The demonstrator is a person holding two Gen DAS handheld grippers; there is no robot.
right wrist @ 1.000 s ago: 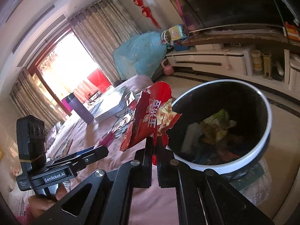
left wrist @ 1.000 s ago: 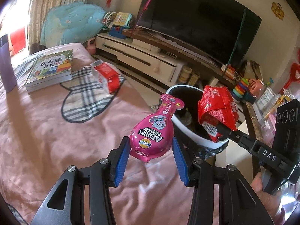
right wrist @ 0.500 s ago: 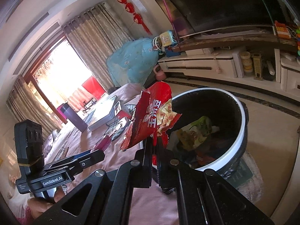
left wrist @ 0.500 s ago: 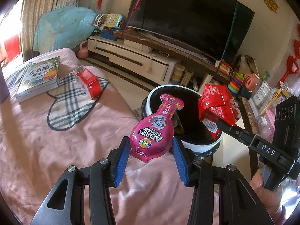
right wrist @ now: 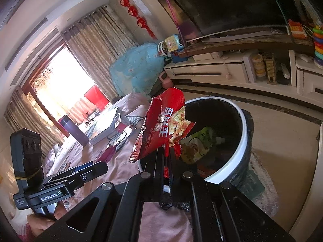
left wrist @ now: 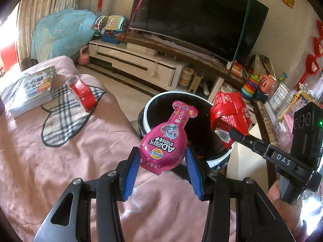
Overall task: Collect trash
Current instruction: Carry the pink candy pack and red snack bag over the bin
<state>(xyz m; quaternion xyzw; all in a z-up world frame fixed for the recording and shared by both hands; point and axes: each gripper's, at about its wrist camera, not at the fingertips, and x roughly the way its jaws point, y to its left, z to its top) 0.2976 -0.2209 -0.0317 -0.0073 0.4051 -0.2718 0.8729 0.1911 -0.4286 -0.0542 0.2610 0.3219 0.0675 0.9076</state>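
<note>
While both hands carry a load, we enter the lot as it lies, from left to right.

Item: stack of books (left wrist: 33,89) on the pink bedspread (left wrist: 60,161), far left; not trash, in our judgement.

Item: red carton (left wrist: 81,92), lying on a checked cloth (left wrist: 60,121) on the bed beside the books; uncollected, and to us the likeliest piece left, though we cannot tell if it is empty.

Item: pink drink pouch (left wrist: 164,143), upright between the blue pads of our left claw (left wrist: 162,166). The pads sit against its wide lower sides, partly closed, gripping it at the near rim of the bin.

Item: trash bin (left wrist: 149,105), black inside with a white rim, on the floor at the bed's edge. It already holds a green pouch (right wrist: 196,145) and other scraps: part of the work is done.

Item: red snack bag (left wrist: 229,114), torn open, pinched in our fully closed right claw (right wrist: 166,155) above the bin's mouth.

Outstanding, as we judge it: drop both held pieces, then fetch the carton.
</note>
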